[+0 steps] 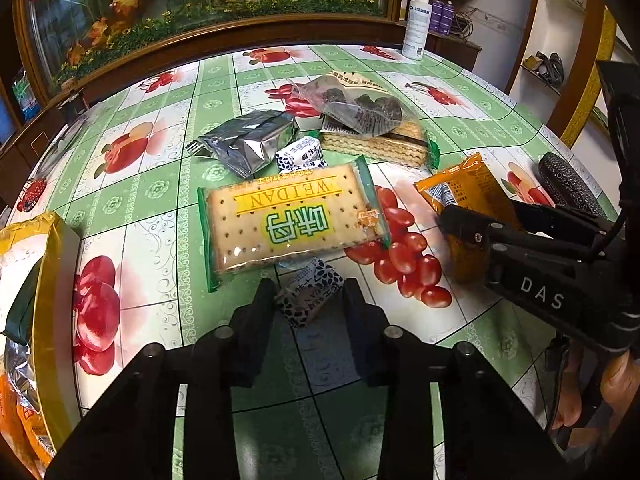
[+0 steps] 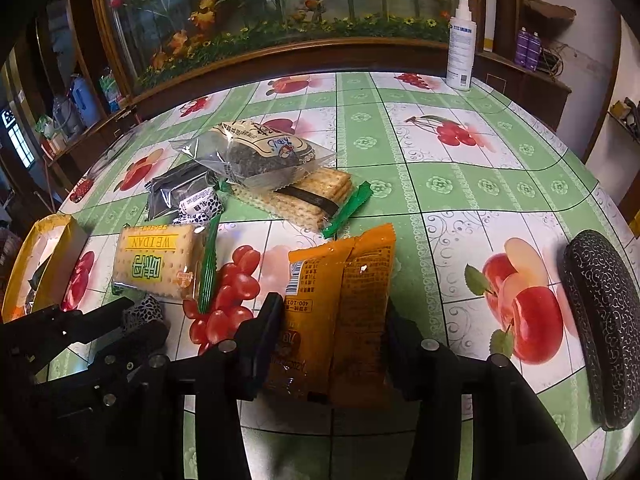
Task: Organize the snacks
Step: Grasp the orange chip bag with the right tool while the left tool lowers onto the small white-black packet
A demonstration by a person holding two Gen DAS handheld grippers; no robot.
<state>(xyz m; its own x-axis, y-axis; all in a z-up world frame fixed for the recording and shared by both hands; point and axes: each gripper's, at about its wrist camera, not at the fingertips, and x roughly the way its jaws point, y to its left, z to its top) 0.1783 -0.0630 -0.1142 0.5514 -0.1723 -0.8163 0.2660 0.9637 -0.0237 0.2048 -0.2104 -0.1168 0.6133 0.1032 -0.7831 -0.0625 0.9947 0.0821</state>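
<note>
L fingers [image 1: 308, 300] pinch small crinkly patterned candy [image 1: 310, 294]; R fingers [image 2: 334, 340] clamp glossy orange pouch [image 2: 340, 300].

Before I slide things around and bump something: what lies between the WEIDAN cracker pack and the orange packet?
Nothing lies there: only bare tablecloth, with printed red fruit, between the WEIDAN cracker pack and the orange packet. Both wrist views show it.
</note>
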